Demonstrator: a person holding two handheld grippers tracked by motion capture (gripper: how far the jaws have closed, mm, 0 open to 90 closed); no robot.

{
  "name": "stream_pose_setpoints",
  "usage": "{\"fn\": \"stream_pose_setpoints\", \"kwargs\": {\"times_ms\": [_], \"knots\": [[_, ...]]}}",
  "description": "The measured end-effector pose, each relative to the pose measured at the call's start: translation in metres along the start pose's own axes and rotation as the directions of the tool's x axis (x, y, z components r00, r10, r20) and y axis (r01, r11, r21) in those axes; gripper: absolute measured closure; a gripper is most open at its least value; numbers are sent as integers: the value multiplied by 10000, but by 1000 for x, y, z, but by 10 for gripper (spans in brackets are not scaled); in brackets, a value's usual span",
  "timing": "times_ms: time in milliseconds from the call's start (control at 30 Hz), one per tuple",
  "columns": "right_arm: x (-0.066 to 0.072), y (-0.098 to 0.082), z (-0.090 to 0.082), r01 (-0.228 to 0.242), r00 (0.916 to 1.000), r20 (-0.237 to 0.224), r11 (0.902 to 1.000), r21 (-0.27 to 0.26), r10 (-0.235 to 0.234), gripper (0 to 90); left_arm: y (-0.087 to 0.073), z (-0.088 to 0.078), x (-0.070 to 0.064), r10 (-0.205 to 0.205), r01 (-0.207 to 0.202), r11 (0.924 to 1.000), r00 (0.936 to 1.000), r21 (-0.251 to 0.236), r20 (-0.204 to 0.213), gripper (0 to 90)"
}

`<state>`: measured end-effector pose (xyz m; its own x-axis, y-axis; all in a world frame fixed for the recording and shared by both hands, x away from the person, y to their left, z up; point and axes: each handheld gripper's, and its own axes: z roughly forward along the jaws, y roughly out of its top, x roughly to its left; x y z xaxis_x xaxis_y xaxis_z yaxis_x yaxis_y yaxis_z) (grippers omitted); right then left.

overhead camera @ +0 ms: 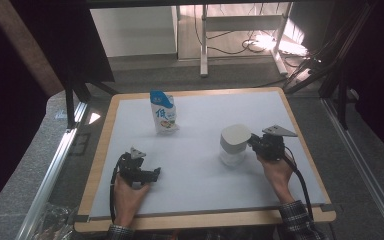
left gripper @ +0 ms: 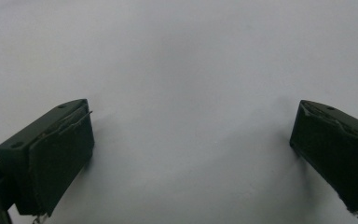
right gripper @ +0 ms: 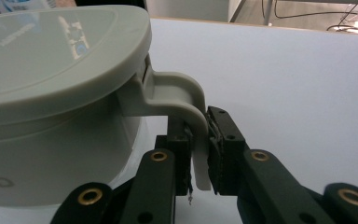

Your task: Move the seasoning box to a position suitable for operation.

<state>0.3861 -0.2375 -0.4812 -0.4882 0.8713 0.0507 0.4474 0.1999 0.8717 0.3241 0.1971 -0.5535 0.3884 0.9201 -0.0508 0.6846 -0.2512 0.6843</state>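
A pale grey lidded container [overhead camera: 233, 144] stands right of the white mat's middle. A curved handle [right gripper: 186, 100] sticks out from under its lid [right gripper: 56, 51]. My right gripper [overhead camera: 256, 144] is shut on that handle, and its black jaws pinch the handle's lower strip [right gripper: 200, 163]. A blue-and-white standing pouch [overhead camera: 163, 112] sits upright toward the back of the mat. My left gripper [overhead camera: 152, 175] rests low over the front left of the mat, open, with bare mat between its jaws [left gripper: 191, 154].
The white mat [overhead camera: 200, 195] covers a wooden-edged table [overhead camera: 100, 150]. Metal rails run along both sides. Beyond the far edge are a desk frame [overhead camera: 203, 45] and cables on the floor.
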Motion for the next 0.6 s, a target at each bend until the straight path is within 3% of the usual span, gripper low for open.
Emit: {"fn": "stream_pose_setpoints", "kwargs": {"times_ms": [267, 600], "knots": [[16, -11, -9, 95, 9999, -42, 10000, -3, -95, 798, 0, 0, 0, 3, -3, 10000, 10000, 0, 0, 0], [18, -28, -16, 94, 9999, -62, 9999, 85, -94, 789, 0, 0, 0, 3, -3, 10000, 10000, -1, -1, 0]]}}
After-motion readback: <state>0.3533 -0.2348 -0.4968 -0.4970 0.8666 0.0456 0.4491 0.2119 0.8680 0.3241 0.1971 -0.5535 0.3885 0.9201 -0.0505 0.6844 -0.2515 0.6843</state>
